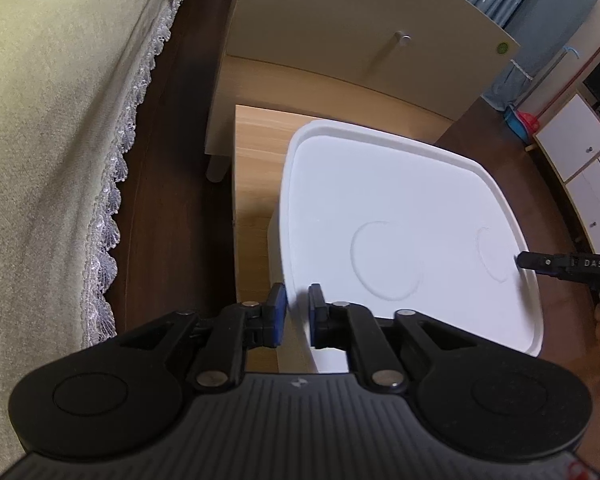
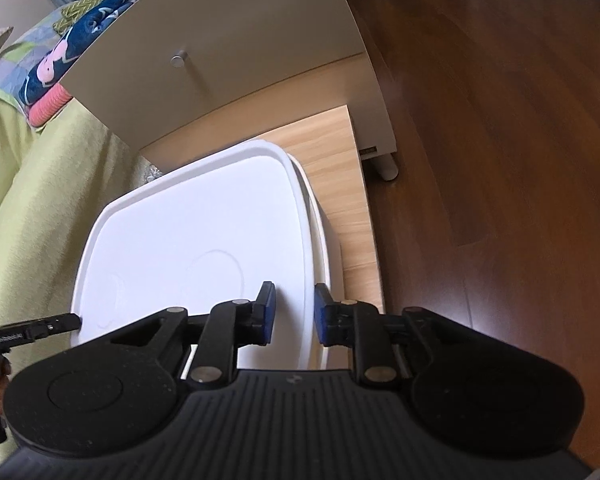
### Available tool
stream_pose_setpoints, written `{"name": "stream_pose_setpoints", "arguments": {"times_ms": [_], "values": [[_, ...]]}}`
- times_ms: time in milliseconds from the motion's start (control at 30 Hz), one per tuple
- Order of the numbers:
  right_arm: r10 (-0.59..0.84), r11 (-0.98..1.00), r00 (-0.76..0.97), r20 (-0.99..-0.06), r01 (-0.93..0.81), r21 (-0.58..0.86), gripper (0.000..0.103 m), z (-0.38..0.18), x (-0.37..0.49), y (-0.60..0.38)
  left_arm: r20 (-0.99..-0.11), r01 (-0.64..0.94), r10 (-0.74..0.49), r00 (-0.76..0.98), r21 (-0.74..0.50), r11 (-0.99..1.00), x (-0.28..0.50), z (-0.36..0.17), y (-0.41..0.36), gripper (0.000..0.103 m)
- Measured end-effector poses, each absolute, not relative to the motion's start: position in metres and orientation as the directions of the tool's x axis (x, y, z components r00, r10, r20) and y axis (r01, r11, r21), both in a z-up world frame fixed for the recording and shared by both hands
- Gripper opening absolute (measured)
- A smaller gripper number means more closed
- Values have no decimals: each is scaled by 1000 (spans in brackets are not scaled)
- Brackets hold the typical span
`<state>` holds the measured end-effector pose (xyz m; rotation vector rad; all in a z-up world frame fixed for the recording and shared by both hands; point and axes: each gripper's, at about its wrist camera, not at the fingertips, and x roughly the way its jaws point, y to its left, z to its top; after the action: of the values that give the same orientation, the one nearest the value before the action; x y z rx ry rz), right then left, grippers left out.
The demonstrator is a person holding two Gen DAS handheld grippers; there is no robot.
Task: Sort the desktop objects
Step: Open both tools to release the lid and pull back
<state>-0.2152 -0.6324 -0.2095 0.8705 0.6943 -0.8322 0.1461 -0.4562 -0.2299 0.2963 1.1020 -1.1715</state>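
A white plastic lid (image 1: 400,208) (image 2: 204,220) lies over a white storage box (image 2: 324,240) on a small wooden table (image 1: 256,184). The box's rim shows just past the lid's right side. My left gripper (image 1: 297,308) is shut on the lid's left rim, which sits pinched between the blue pads. My right gripper (image 2: 295,308) straddles the lid's right rim, one finger over the lid top and one outside, with a wider gap, so it is open. Each gripper's black tip also shows in the other view: right gripper (image 1: 540,262), left gripper (image 2: 60,324).
A beige cabinet (image 1: 340,40) with a metal knob (image 1: 402,38) stands right behind the table. A green bed cover with a lace edge (image 1: 60,140) runs along the left. Dark wood floor (image 2: 500,120) spreads to the right. White drawers (image 1: 584,168) stand far right.
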Motion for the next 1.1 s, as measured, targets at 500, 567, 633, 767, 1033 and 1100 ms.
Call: {"name": "stream_pose_setpoints", "arguments": {"times_ms": [500, 567, 633, 767, 1033, 1100], "values": [[-467, 384, 445, -764, 880, 279, 30, -186, -231, -626, -790, 883, -613, 22, -272, 382, 133, -219, -460, 32], [-458, 381, 447, -768, 880, 284, 31, -187, -234, -626, -793, 889, -608, 30, -257, 380, 132, -218, -459, 33], [-438, 390, 453, -776, 874, 290, 33, -189, -235, -623, -797, 892, -603, 32, -250, 377, 130, -218, -455, 33], [-392, 417, 470, -791, 857, 303, 33, -195, -238, -609, -809, 902, -587, 27, -233, 362, 121, -219, -444, 34], [-326, 520, 443, -835, 822, 233, 36, -197, -240, -567, -844, 954, -537, 21, -143, 262, 89, -221, -423, 45], [-295, 520, 438, -849, 819, 242, 36, -199, -242, -561, -853, 964, -522, 15, -126, 235, 82, -224, -422, 45]]}}
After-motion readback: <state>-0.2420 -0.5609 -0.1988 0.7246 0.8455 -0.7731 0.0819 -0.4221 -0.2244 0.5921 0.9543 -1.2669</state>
